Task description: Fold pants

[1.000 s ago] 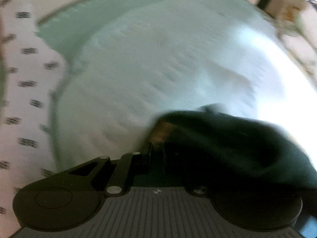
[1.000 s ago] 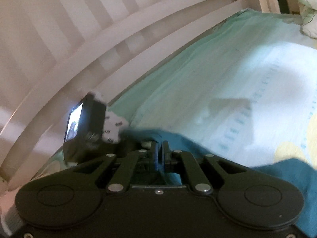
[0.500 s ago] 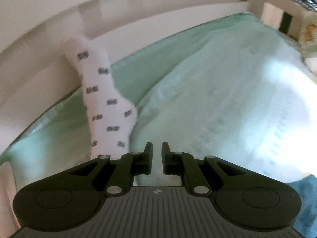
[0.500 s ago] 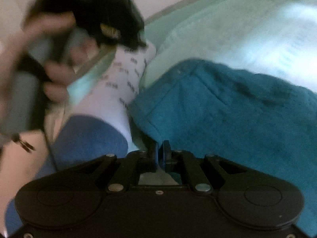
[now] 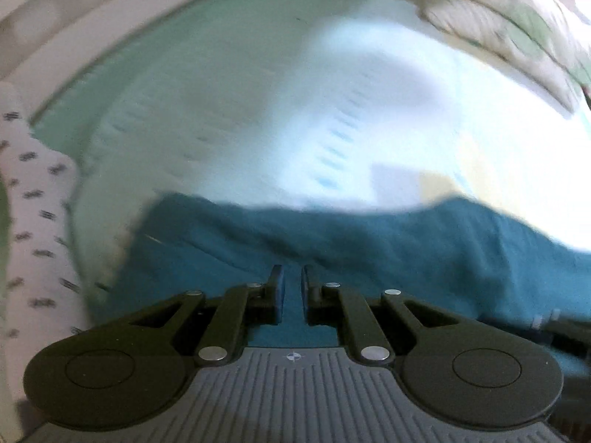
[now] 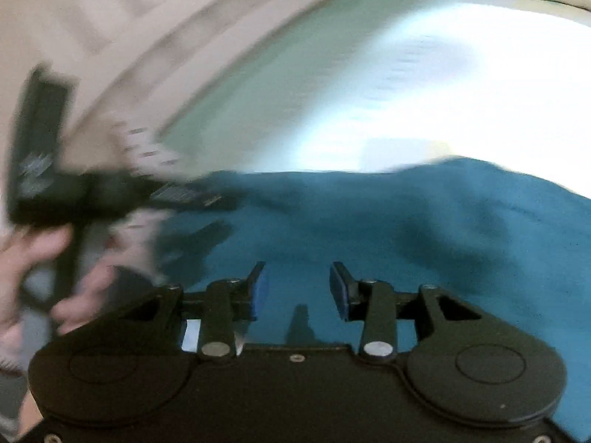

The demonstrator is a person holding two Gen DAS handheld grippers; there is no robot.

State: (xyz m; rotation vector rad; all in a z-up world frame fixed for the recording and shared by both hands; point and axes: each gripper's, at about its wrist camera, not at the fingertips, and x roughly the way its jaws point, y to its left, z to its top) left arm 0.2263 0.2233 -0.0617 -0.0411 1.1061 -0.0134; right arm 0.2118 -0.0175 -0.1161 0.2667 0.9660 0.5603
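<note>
The teal pants (image 5: 369, 251) lie spread on the pale mattress, across the lower half of both views (image 6: 388, 229). My left gripper (image 5: 291, 288) hovers just over the near part of the pants, jaws a narrow gap apart and empty. My right gripper (image 6: 297, 288) is open wide and empty, also over the pants. The left gripper and the hand holding it show blurred at the left of the right wrist view (image 6: 110, 192).
A pale mint and white sheet (image 5: 258, 110) covers the mattress. White crib rails (image 6: 129, 37) curve along the far left. A white patterned sleeve (image 5: 33, 221) is at the left edge. A pillow (image 5: 517, 26) lies at the far right.
Both grippers have let go of the pants, which now lie flat on the sheet. The right jaws opened wide. The left gripper swung back down over the pants.
</note>
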